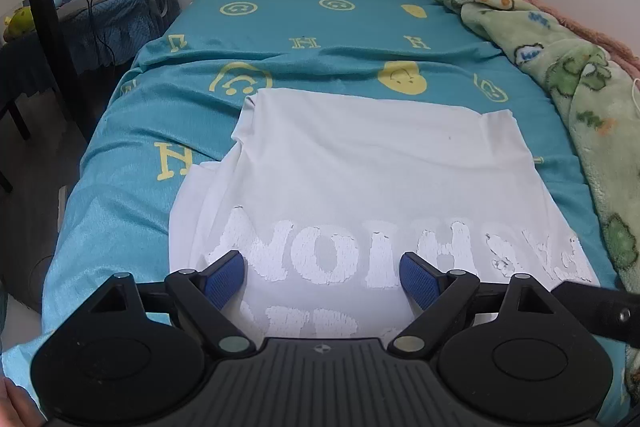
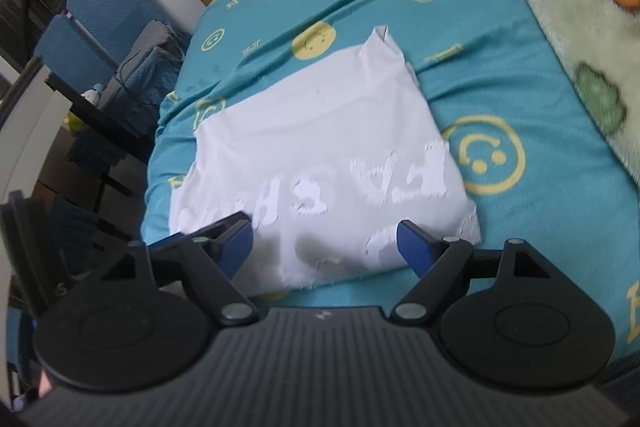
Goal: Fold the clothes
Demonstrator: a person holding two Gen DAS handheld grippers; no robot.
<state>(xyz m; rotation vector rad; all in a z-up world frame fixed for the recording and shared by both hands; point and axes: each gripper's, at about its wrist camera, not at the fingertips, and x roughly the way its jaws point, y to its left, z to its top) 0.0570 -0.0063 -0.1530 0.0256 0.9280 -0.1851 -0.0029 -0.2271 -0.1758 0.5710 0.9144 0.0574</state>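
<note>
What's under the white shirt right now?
The white shirt lies on the teal bedsheet, which shows on every side. A lower shirt layer peeks out at its left edge. Anything else beneath is covered.

Both wrist views low over bed foot, facing headward, sharing white shirt (image 1: 352,163), right view tilted

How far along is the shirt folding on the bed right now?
Partly done: the white T-shirt lies on the teal bedspread with its sides already folded in, making a rough rectangle with the lettering facing up. Nothing is in hand; the left gripper and right gripper are both open above its near edge. Left to do, probably: grip that edge and fold the shirt lengthwise.
</note>
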